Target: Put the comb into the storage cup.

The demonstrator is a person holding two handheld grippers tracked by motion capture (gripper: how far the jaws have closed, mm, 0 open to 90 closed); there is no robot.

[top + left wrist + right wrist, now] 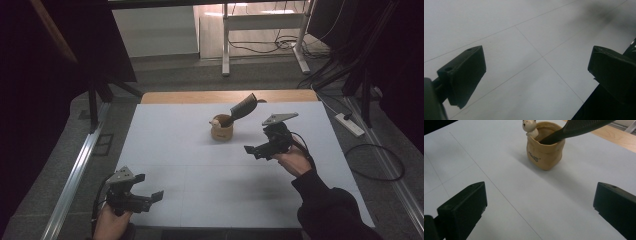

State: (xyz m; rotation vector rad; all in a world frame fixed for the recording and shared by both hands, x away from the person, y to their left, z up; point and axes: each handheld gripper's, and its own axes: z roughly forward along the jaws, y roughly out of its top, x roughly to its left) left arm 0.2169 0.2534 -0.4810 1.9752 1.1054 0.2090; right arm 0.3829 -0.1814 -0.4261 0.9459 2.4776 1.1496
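Comb (243, 107) leaning in tan cup (222, 131), mid table, far side. Right gripper (257, 150) near cup, jaws wide apart, w/ nothing between. Left gripper (150, 196) idle at near edge, also apart. Approach comb handle slowly, w/o tipping cup

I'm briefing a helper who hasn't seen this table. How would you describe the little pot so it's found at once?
On the white table, look toward the far middle, ahead of the right tool. There stands a small tan pot shaped like a crumpled sack. A white bear figure peeks over its rim and a dark comb leans out of it.
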